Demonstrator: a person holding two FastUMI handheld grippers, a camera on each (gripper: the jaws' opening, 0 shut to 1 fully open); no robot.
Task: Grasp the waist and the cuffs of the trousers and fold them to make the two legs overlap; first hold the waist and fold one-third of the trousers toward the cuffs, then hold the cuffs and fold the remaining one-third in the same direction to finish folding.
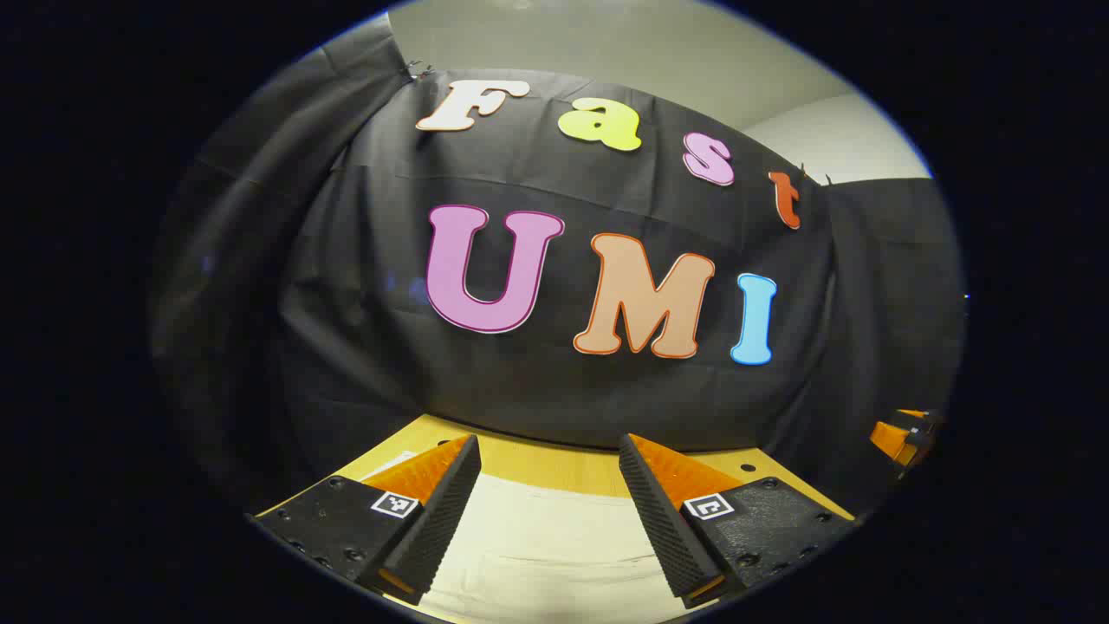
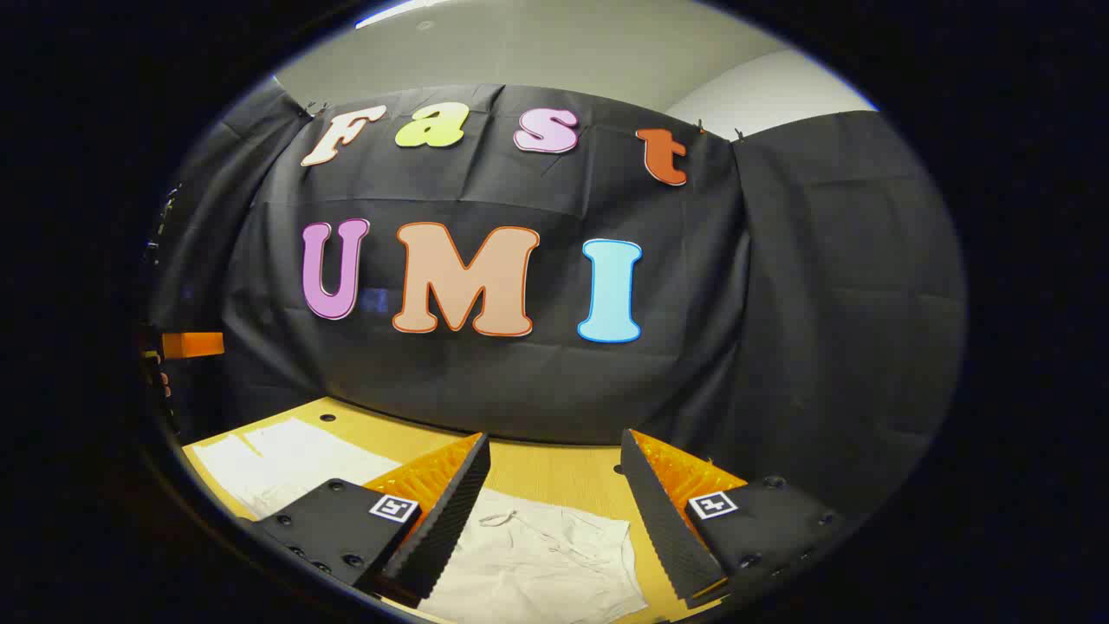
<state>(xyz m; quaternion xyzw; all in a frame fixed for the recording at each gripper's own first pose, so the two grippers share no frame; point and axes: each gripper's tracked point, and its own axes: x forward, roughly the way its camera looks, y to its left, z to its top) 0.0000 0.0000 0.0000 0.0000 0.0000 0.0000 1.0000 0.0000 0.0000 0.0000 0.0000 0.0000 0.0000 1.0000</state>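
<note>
Trousers: pale cream cloth trousers [image 2: 537,555] lie flat on the yellow wooden table [image 2: 554,472], low centre in both views; drawstring waist faces the right tool [image 2: 554,494].
Tools: right and left tool [image 1: 549,494] hover above, fingers apart, empty.
Advice: lower together, pinch both layers at waist and cuffs.

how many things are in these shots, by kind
white cloth trousers: 1
light wooden table: 1
two-finger tools: 2, left tool and right tool, both open above the trousers
total: 4
</note>
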